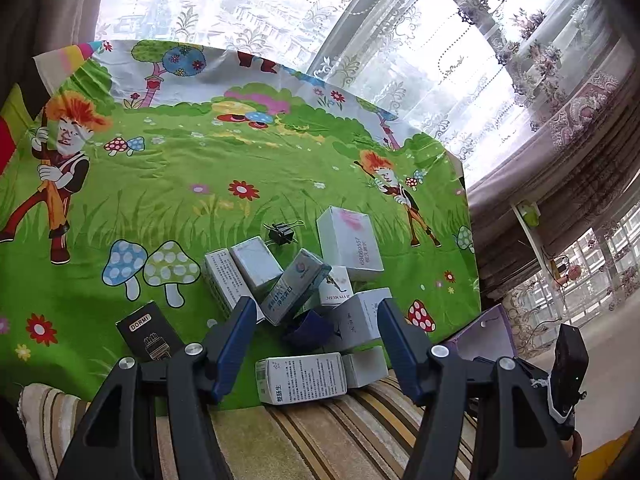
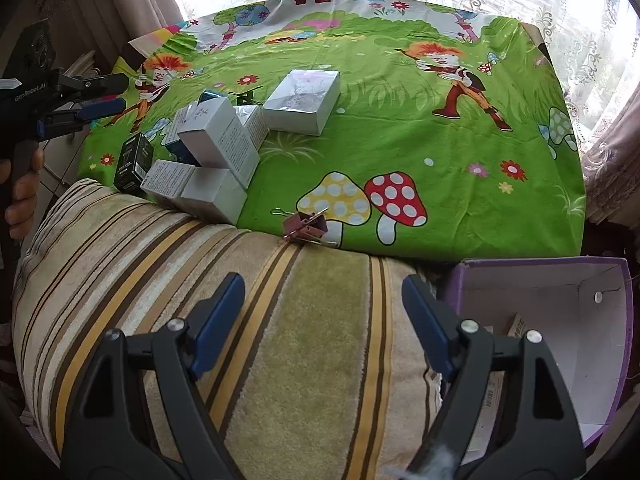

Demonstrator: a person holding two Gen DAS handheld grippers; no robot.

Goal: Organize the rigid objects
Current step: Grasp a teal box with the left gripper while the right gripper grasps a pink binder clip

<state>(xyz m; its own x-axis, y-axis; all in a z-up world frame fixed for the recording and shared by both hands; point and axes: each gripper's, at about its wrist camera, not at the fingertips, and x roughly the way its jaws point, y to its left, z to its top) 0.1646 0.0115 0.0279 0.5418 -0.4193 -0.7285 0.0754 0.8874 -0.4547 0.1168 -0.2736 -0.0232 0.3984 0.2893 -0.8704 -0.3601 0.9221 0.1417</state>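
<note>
A pile of several small cardboard boxes (image 1: 304,288) lies on the green cartoon cloth (image 1: 200,200); it also shows in the right wrist view (image 2: 216,144). A black DORMI box (image 1: 148,334) stands left of the pile. My left gripper (image 1: 316,316) is open and empty, just above the near boxes, with a white box (image 1: 300,378) below it. My right gripper (image 2: 324,292) is open and empty over the striped cushion (image 2: 280,340). A purple box (image 2: 560,320), open on top, sits to its right, with something flat inside.
A black binder clip (image 1: 282,232) lies behind the pile. A brown binder clip (image 2: 306,228) lies at the cloth's near edge. Lace curtains (image 1: 440,40) hang behind the table. The left gripper and the hand holding it show in the right wrist view (image 2: 60,108).
</note>
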